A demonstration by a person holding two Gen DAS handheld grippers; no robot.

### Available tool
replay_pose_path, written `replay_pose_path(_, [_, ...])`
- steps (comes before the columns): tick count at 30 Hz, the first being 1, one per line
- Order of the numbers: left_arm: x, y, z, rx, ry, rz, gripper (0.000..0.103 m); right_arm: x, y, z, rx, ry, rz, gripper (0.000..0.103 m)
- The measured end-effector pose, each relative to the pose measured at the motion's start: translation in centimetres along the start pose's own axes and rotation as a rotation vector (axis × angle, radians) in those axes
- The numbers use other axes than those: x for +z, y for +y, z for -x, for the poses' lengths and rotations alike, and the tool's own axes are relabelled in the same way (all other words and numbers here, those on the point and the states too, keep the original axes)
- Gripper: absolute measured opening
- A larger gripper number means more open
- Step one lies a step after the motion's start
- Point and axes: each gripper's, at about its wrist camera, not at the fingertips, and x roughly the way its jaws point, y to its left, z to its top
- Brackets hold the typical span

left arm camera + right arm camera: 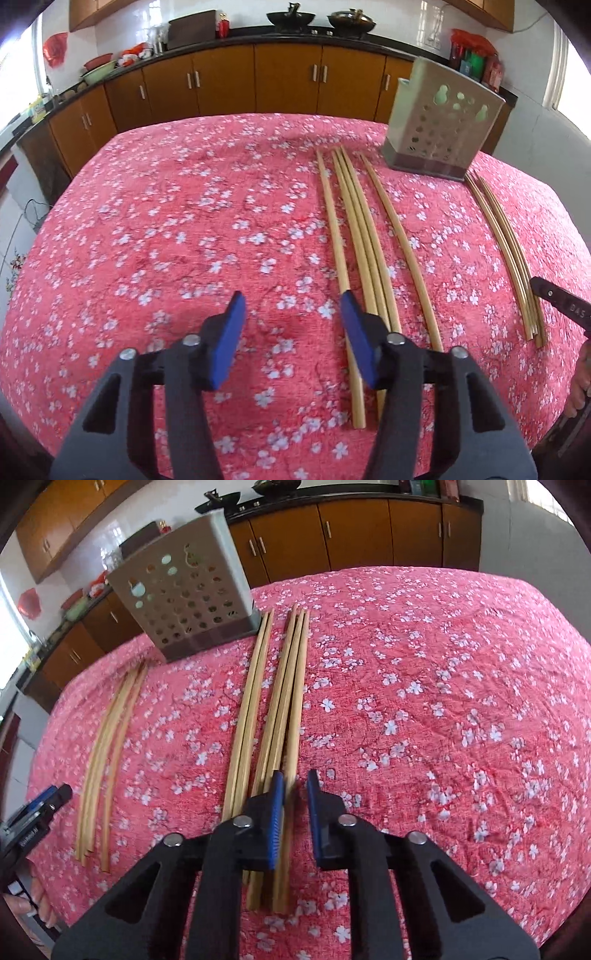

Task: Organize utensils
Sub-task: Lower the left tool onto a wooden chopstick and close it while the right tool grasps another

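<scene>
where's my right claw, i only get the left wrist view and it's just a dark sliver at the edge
Observer: The right claw hangs over the near ends of a chopstick bundle.
Operator: open or shut
Observer: Open, with a narrow gap between its pads.
Operator: are those sticks all one group
Observer: No. A separate pair lies left of the bundle, with its far tips at the base corner of the holder.
</scene>
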Motion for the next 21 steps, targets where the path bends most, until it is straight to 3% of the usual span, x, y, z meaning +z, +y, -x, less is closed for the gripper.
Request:
replay_pose_path(2, [0.1,-0.3,-0.3,-0.018,0.009,-0.005,0.044,0.1,-0.2,0.0,-0.013,-0.004,0.004,0.008])
replay_pose_path(4, [0.2,-0.7,-0.6,-0.033,0.023,-0.014,0.033,0.3,-0.4,0.0,-0.039,-0.014,-0.003,0.008])
replay_pose_path(10, [0.4,-1.5,-0.8,-0.047,0.030,-0.052,0.022,0.3,-0.7,0.0,-0.053,-0.028,-0.012,0.008])
replay_pose_path(18, [0.1,-2.0,-1.3,-0.044,0.050,-0.081,0.020,0.8,-0.9,-0.3,-0.053,-0.033,-0.011,0.008])
replay_pose_path(21, [0.2,-1.8,-1.5,-0.022,0.044,-0.078,0.010,0.3,-0.8,0.0,-0.056,-0.037,0.008,0.008])
